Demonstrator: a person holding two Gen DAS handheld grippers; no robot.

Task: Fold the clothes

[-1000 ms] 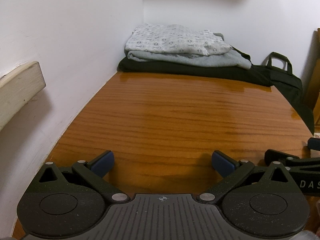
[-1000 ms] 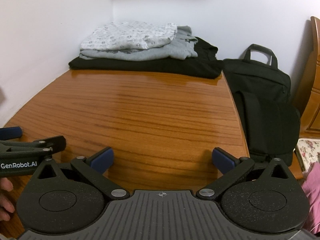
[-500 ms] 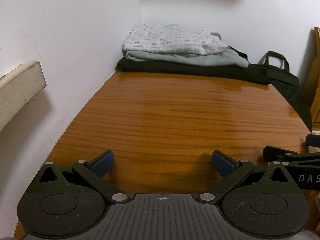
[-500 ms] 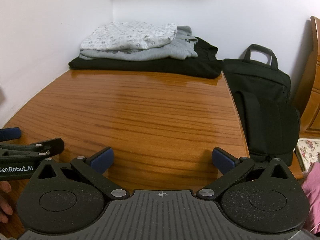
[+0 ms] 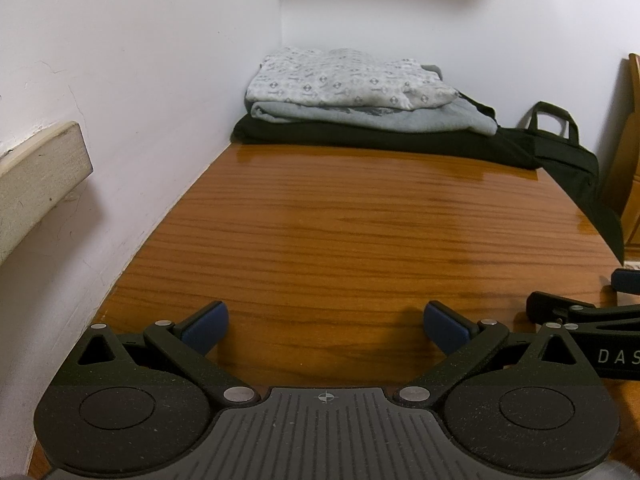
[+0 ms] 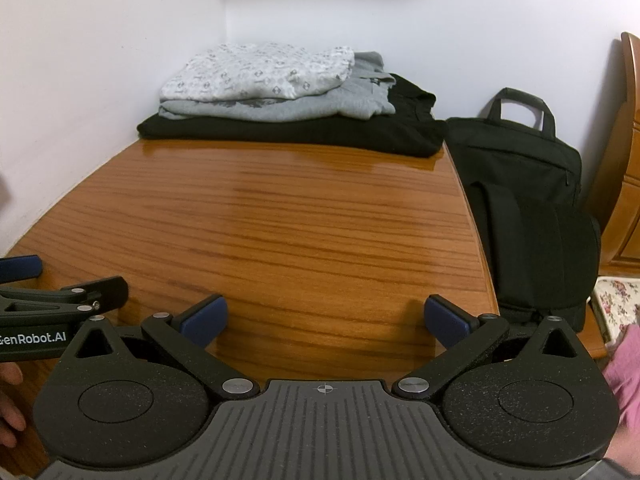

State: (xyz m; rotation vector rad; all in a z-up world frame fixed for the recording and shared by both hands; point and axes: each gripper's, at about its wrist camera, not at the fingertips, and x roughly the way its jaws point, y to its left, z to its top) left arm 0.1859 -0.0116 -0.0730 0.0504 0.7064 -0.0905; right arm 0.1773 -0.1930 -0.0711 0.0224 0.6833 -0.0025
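Three folded garments are stacked in the far corner of the wooden table (image 5: pixel 360 232) (image 6: pixel 280 220): a white patterned top (image 5: pixel 344 80) (image 6: pixel 260 72) on a grey one (image 5: pixel 376 116) (image 6: pixel 280 110), both on a black one (image 5: pixel 380 142) (image 6: pixel 288 132). My left gripper (image 5: pixel 326 322) hovers open over the near edge, with nothing between its blue pads. The right gripper (image 6: pixel 326 320) is also open and empty, level with the left one. Each gripper shows at the side of the other's view.
White walls close off the table's left and back. A black bag (image 6: pixel 520 184) (image 5: pixel 568 160) stands off the table's right edge, beside wooden furniture (image 6: pixel 628 160). A pale wooden ledge (image 5: pixel 36 176) juts from the left wall. A floral cloth (image 6: pixel 616 304) and a pink sleeve (image 6: pixel 624 368) are at right.
The left gripper has tilted or drifted slightly, so the clothes stack sits a little higher and more left in its view. The right view is almost unchanged. Both stay open.
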